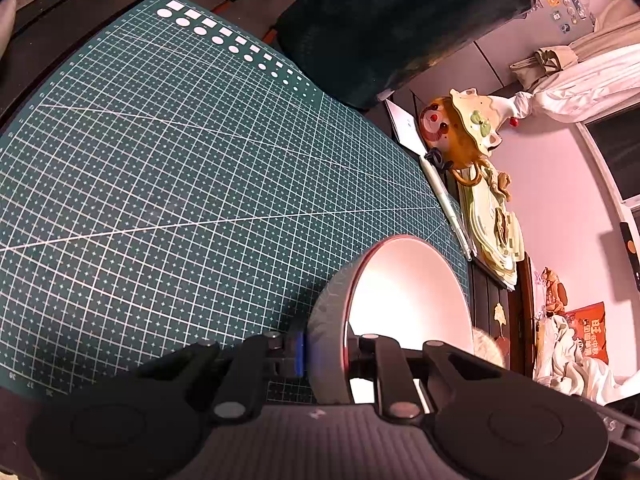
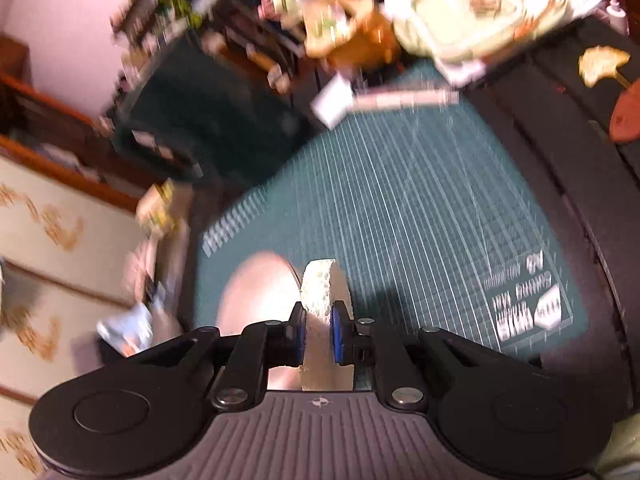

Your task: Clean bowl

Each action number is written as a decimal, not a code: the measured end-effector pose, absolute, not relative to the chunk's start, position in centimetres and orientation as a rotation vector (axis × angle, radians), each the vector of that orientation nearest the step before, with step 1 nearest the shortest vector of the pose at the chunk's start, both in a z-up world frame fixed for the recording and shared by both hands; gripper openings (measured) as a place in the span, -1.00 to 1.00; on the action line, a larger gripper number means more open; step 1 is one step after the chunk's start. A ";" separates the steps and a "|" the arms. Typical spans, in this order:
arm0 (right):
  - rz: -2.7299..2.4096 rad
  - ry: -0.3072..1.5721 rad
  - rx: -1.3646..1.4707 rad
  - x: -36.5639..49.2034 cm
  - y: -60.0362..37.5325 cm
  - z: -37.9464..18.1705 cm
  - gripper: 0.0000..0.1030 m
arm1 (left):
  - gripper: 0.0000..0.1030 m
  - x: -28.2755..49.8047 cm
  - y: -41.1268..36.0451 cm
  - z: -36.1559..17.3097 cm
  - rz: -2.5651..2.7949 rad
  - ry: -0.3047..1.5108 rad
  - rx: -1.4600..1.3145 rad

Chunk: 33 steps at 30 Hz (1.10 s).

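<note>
Jaws of left gripper (image 1: 324, 350) clamp the grey, pink-lined ceramic bowl (image 1: 408, 296) by its rim at 6 o'clock; right gripper (image 2: 318, 330) pinches a white-green sponge (image 2: 320, 292). Hard scrubbing might lever the bowl loose onto the green cutting mat (image 1: 180, 168).

Looked glazed ceramic, the bowl (image 1: 404, 300): glossy and smooth inside, matt grey and faintly textured outside, with a thin red rim; seemed porous and rough, the sponge (image 2: 320, 292), pale and pitted; appeared matt rubbery plastic, the cutting mat (image 1: 180, 168), printed with fine white lines; showed matt black plastic, ribbed grey casing and metal rivets, the left gripper (image 1: 324, 354); soft cloth, the plush toy (image 1: 456, 128).
</note>
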State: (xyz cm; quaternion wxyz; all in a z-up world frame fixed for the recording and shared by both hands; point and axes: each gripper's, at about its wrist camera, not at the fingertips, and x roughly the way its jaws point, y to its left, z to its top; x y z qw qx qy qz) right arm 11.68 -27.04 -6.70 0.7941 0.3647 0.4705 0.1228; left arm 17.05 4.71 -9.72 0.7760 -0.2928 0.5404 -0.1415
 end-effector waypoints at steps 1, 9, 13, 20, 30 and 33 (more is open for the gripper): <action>0.262 0.984 0.794 11.7 -27.4 -6.2 -0.76 | -0.68 17.1 4.8 -9.8 -0.306 1.170 -0.633; 0.262 1.028 0.757 11.6 -26.5 -7.0 -0.76 | -0.68 17.0 4.6 -9.6 -0.307 1.170 -0.636; 0.257 0.946 0.802 11.8 -27.8 -5.4 -0.76 | -0.68 17.2 4.3 -9.6 -0.308 1.170 -0.630; 0.254 1.051 0.721 11.5 -25.9 -7.2 -0.76 | -0.68 17.0 4.4 -9.3 -0.308 1.169 -0.638; 0.258 0.993 0.794 11.4 -27.3 -6.3 -0.76 | -0.68 18.3 2.9 -8.2 -0.310 1.173 -0.637; 0.251 0.993 0.800 11.6 -27.4 -6.1 -0.76 | -0.68 17.9 3.6 -8.6 -0.311 1.172 -0.637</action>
